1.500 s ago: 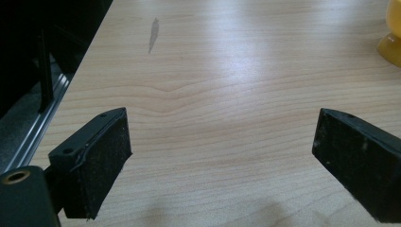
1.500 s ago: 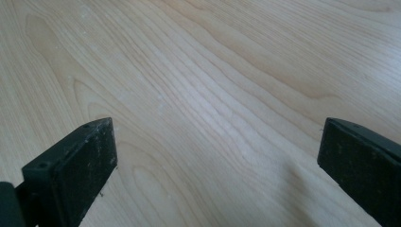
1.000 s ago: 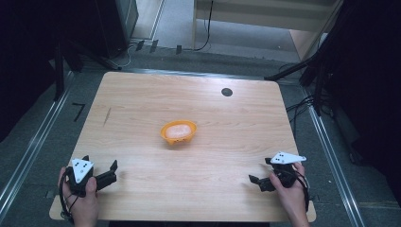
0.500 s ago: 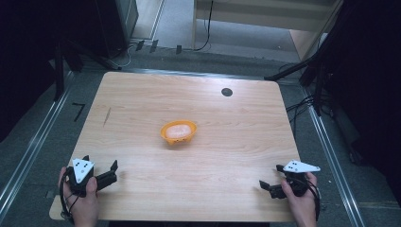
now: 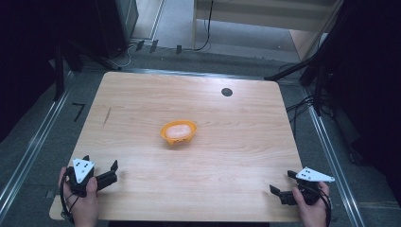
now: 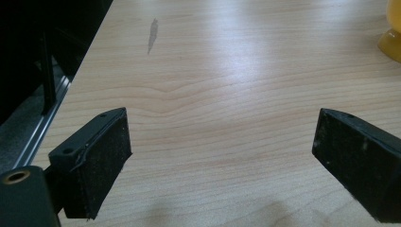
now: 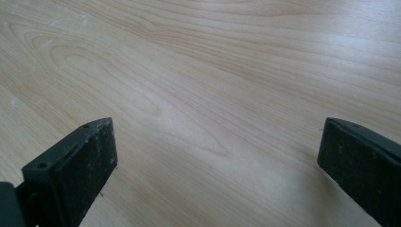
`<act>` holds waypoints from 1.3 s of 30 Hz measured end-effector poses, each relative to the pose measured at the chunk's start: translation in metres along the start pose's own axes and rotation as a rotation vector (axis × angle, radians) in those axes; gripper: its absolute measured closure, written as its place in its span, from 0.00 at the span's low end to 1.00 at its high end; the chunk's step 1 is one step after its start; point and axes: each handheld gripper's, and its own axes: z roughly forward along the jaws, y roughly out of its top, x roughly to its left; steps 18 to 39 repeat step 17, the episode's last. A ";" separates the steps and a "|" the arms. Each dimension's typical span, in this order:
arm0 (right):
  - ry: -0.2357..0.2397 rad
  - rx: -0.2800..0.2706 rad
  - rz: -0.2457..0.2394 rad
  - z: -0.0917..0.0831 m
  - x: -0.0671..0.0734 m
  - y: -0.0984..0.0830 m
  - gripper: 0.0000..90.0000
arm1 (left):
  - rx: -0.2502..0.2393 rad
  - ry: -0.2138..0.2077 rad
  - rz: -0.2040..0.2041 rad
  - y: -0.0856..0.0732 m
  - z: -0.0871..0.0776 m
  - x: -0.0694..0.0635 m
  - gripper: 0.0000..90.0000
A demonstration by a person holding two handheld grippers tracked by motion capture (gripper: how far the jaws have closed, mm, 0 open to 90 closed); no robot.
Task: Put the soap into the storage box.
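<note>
left gripper (image 5: 106, 169): sits at the near-left corner of the table, well apart from the orange bowl and down-left of it. Jaws spread wide, nothing between them, just bare wood in the left gripper view.

right gripper (image 5: 282, 188): near-right corner, also well apart from the bowl, down-right of it. Jaws wide apart here too, holding nothing; the right gripper view looks straight onto wood grain between the two black pads.

hands: left hand (image 5: 85, 203) and right hand (image 5: 311, 208) each wrapped around a gripper at the near edge, a grey three-cornered plate on top of each.

orange bowl (image 5: 178, 132): pretty much dead centre of the table, upright, roughly midway between the two grippers but farther back. A sliver of it pokes in at the top right of the left gripper view.

contents: something pale pinkish-white (image 5: 178, 129) lying inside the bowl; too small to tell what it is.

table (image 5: 142, 99): light wood, with a small dark round spot (image 5: 227, 92) behind and right of the bowl, and a thin dark streak (image 5: 106, 117) off to the bowl's left.
</note>
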 end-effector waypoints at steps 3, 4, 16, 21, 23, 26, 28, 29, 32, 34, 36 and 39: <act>-0.007 -0.009 0.006 -0.006 -0.002 -0.004 0.00 | 0.000 -0.001 -0.001 0.000 0.000 0.000 0.06; -0.011 -0.014 0.006 -0.007 -0.003 -0.006 0.00 | -0.001 0.000 0.001 0.000 0.000 0.000 0.06; -0.013 -0.052 0.009 -0.018 -0.007 -0.014 0.00 | 0.013 0.002 0.013 0.000 0.001 -0.001 0.06; -0.012 -0.052 0.009 -0.018 -0.006 -0.014 0.00 | 0.013 0.001 0.013 0.001 0.001 -0.001 0.06; -0.012 -0.052 0.009 -0.018 -0.006 -0.014 0.00 | 0.013 0.001 0.013 0.001 0.001 -0.001 0.06; -0.012 -0.052 0.009 -0.018 -0.006 -0.014 0.00 | 0.013 0.001 0.013 0.001 0.001 -0.001 0.06; -0.012 -0.052 0.009 -0.018 -0.006 -0.014 0.00 | 0.013 0.001 0.013 0.001 0.001 -0.001 0.06; -0.012 -0.052 0.009 -0.018 -0.006 -0.014 0.00 | 0.013 0.001 0.013 0.001 0.001 -0.001 0.06; -0.012 -0.052 0.009 -0.018 -0.006 -0.014 0.00 | 0.013 0.001 0.013 0.001 0.001 -0.001 0.06; -0.012 -0.052 0.009 -0.018 -0.006 -0.014 0.00 | 0.013 0.001 0.013 0.001 0.001 -0.001 0.06; -0.012 -0.052 0.009 -0.018 -0.006 -0.014 0.00 | 0.013 0.001 0.013 0.001 0.001 -0.001 0.06; -0.012 -0.052 0.009 -0.018 -0.006 -0.014 0.00 | 0.013 0.001 0.013 0.001 0.001 -0.001 0.06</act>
